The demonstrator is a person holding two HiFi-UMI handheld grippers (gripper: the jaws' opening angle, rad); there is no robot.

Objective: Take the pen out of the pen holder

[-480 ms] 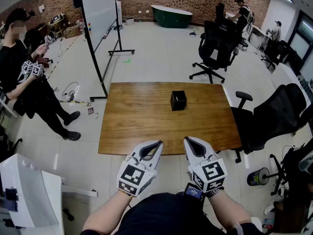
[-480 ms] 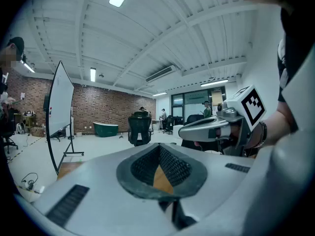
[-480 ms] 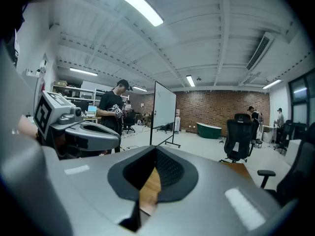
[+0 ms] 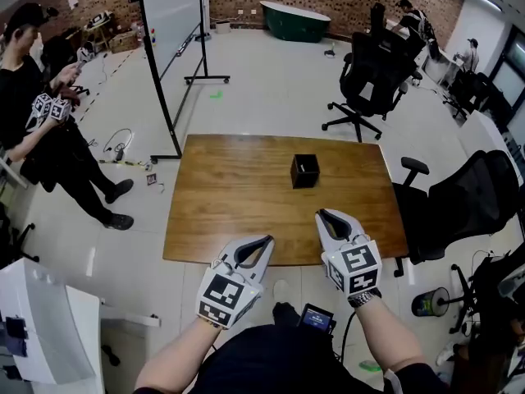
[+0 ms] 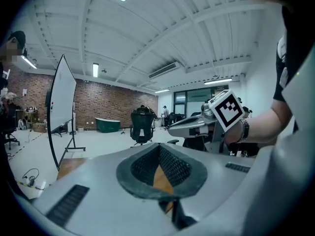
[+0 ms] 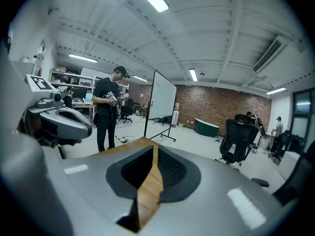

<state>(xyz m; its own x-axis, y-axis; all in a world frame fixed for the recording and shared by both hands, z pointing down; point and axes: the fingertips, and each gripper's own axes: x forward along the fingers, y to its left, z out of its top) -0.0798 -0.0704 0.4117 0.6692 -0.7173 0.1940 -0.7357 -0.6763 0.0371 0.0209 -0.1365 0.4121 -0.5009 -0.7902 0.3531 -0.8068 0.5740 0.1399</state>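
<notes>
The fingers of the left gripper (image 4: 267,240) are meeting at their tips, leaving only the loop-shaped gap behind them. Nothing is lying in that gap, and the left gripper view is showing bare wood through it. The fingers of the right gripper (image 4: 321,215) are likewise closing to a thin slit at the tips. They are gripping nothing, and a strip of table (image 4: 230,203) is showing between the pads in the right gripper view.

The left gripper's tips are reaching just over the table's near edge, while its marker cube (image 4: 221,295) and the hand behind it are hanging short of that edge. The right gripper is lying farther in over the table's near right part, with its marker cube (image 4: 354,265) sitting above the near edge. The two grippers are pointing across the table, side by side and apart.

The pen holder (image 4: 304,171), a small black open-topped box, is standing upright on the table, right of centre and toward the far edge, well apart from both grippers. No pen is showing clearly inside it.

A small screen device (image 4: 316,318) is sitting at the wearer's waist, short of the table's near edge. A whiteboard on a wheeled stand (image 4: 168,15) is standing beyond the table's far left corner. A person in black (image 4: 41,113) is standing off the table's left side, holding marker-cubed grippers. One black office chair (image 4: 373,72) is standing beyond the table's far edge, and another (image 4: 467,203) is standing by its right side. A green bathtub (image 4: 295,21) is lying far beyond the table, against the brick wall.
</notes>
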